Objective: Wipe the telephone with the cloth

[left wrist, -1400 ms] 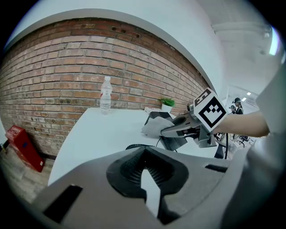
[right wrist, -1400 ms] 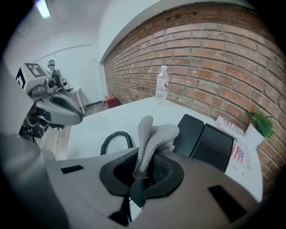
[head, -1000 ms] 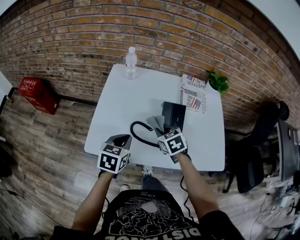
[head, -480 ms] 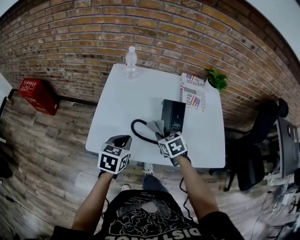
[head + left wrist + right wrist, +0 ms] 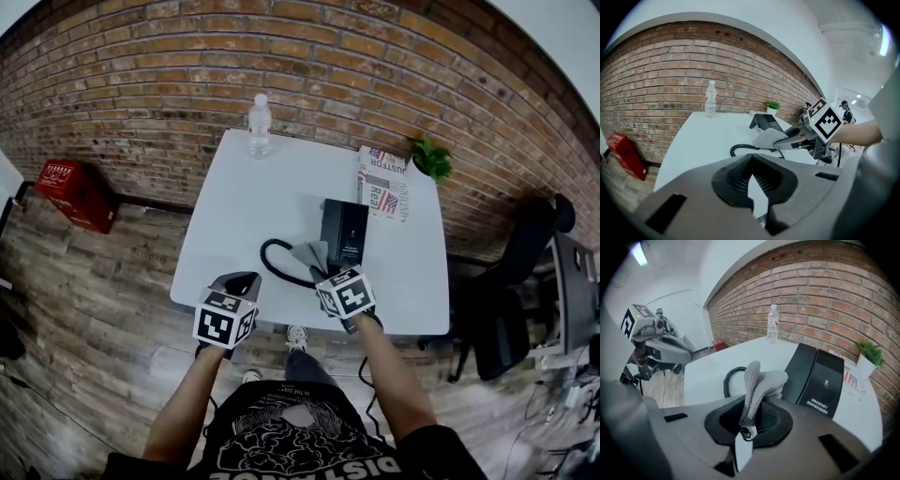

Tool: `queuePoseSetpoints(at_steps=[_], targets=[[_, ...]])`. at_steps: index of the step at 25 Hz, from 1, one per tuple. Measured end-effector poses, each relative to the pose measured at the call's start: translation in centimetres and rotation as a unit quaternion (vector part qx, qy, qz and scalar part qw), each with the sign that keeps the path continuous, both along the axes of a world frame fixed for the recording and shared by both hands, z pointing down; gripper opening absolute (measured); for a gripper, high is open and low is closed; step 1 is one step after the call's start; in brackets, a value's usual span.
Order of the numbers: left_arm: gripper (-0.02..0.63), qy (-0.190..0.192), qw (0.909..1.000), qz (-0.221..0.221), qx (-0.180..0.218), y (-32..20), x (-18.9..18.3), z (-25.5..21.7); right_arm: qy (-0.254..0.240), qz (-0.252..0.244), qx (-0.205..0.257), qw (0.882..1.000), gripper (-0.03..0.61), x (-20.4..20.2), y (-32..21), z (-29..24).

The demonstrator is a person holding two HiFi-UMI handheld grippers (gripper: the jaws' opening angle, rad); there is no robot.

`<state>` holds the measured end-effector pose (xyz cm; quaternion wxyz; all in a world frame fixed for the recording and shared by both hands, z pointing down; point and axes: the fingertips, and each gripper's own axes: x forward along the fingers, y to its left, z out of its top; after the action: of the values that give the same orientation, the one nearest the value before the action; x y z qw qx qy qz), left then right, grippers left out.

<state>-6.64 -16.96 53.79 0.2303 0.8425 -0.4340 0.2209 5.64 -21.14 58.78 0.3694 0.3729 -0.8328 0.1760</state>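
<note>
A black desk telephone point(image 5: 344, 234) is sitting on a white rectangular table point(image 5: 234, 202), right of centre and towards the near edge, with its coiled black cord point(image 5: 272, 261) looping out on its left. A grey knitted cloth point(image 5: 759, 380) is bunching upward just beside the telephone's near left corner; contact between the two cannot be made out. The right gripper point(image 5: 748, 423) is clamping the cloth's lower end between its jaws. The left gripper point(image 5: 751, 180) is hovering at the table's near left edge, well apart from the telephone, its jaws closed together on nothing. A clear plastic water bottle point(image 5: 260, 127) is standing at the far edge. A folded newspaper point(image 5: 382, 183) and a small green potted plant point(image 5: 433, 161) are lying near the far right corner, by a brick wall point(image 5: 309, 66).
</note>
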Motion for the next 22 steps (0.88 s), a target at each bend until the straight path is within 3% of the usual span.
queuePoseSetpoints(at_steps=[12,22], targets=[[0.006,0.006,1.0000,0.001,0.001,-2.1,1.8,-0.3,-0.036,0.026,0.070,0.997,0.011,3.0,-5.2,-7.1],[0.006,0.013,0.9999,-0.001,0.003,-5.6,3.8,-0.5,-0.038,0.041,0.100,0.993,0.011,6.3,-10.0,-10.2]])
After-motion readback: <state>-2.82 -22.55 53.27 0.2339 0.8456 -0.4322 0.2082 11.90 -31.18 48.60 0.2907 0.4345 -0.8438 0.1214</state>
